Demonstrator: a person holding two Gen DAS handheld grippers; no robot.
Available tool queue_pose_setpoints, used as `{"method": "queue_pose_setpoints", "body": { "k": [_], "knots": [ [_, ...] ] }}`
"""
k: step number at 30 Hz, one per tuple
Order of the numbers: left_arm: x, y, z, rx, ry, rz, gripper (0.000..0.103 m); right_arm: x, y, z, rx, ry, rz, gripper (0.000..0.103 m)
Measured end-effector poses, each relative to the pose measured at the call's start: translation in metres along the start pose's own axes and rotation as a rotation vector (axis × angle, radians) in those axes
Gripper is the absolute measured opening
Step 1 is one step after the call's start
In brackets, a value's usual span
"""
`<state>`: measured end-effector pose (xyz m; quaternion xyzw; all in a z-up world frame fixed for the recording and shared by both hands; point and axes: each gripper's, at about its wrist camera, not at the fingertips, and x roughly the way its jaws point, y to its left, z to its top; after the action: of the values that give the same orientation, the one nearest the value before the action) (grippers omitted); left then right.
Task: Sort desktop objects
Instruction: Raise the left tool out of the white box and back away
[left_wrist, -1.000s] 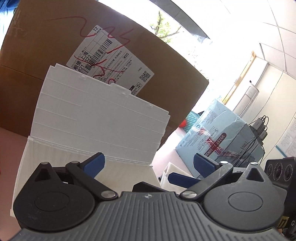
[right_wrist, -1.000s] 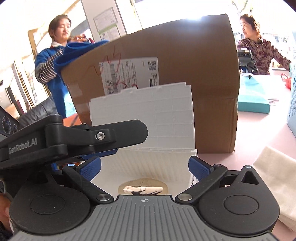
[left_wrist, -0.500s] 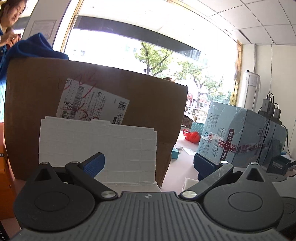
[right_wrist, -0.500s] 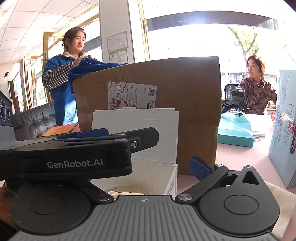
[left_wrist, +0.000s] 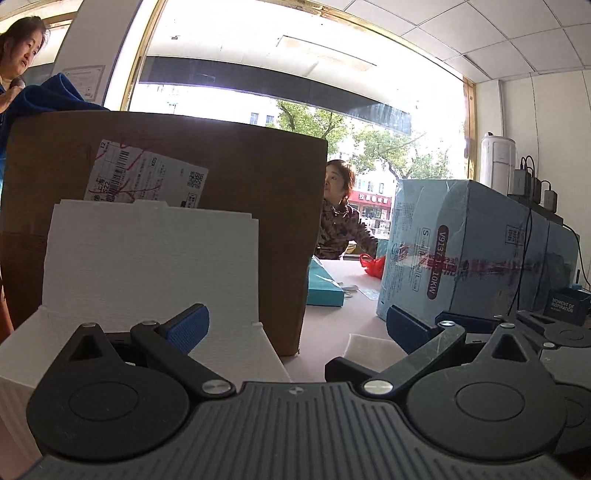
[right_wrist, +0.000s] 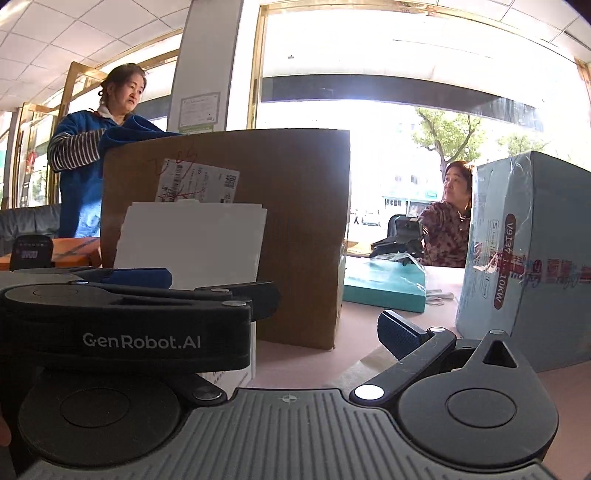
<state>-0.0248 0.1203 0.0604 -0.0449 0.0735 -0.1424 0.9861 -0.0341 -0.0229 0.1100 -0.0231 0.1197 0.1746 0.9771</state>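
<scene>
Box (left_wrist: 147, 273), white corrugated plastic, sits just ahead of the left gripper (left_wrist: 297, 325), lid flap standing upright against the brown carton (left_wrist: 258, 177) behind it. Judged light and fairly stiff, with smooth, somewhat slippery walls; thin sheet, so it would likely flex or crease under a hard pinch. Best hold looks to be a side wall near a corner fold, or the top edge of the flap. Contents cannot be seen from either view.

Left gripper: jaws spread wide, nothing between them, hovering low at the box's near edge. Right gripper (right_wrist: 277, 317): also released and empty; its left finger is hidden behind the other gripper's body, which crosses in front of it.

White cloth (left_wrist: 369, 345) lies on the table (left_wrist: 343, 317) near the left gripper's right finger. Soft, limp; pinch a fold.

Clearance: open table runs between carton and the wrapped blue package (left_wrist: 461, 251), back to a teal box (left_wrist: 325, 291). Carton touches or nearly touches the flap, so no room behind. Grippers sit close together; collision risk if either swings inward. Two people beyond the carton, well apart.
</scene>
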Motion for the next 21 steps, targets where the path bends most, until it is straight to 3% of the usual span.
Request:
{"method": "queue_pose_setpoints", "body": {
  "k": [6,8,15,21],
  "knots": [
    [-0.003,-0.011,-0.021,0.078,-0.056,-0.044,0.103,0.002,-0.008,-0.021,-0.044,0.033,-0.011,0.103],
    [-0.001,-0.011,-0.027,0.063,-0.062,-0.057,0.103,0.0,-0.011,-0.026,-0.08,0.032,-0.022,0.103],
    [0.005,-0.005,-0.028,0.009,-0.041,-0.051,0.103,0.004,-0.046,-0.028,-0.01,0.014,-0.101,0.103],
    [0.006,-0.01,-0.028,0.031,-0.035,-0.037,0.103,-0.004,-0.071,-0.03,-0.002,-0.039,-0.166,0.103]
  ]
}}
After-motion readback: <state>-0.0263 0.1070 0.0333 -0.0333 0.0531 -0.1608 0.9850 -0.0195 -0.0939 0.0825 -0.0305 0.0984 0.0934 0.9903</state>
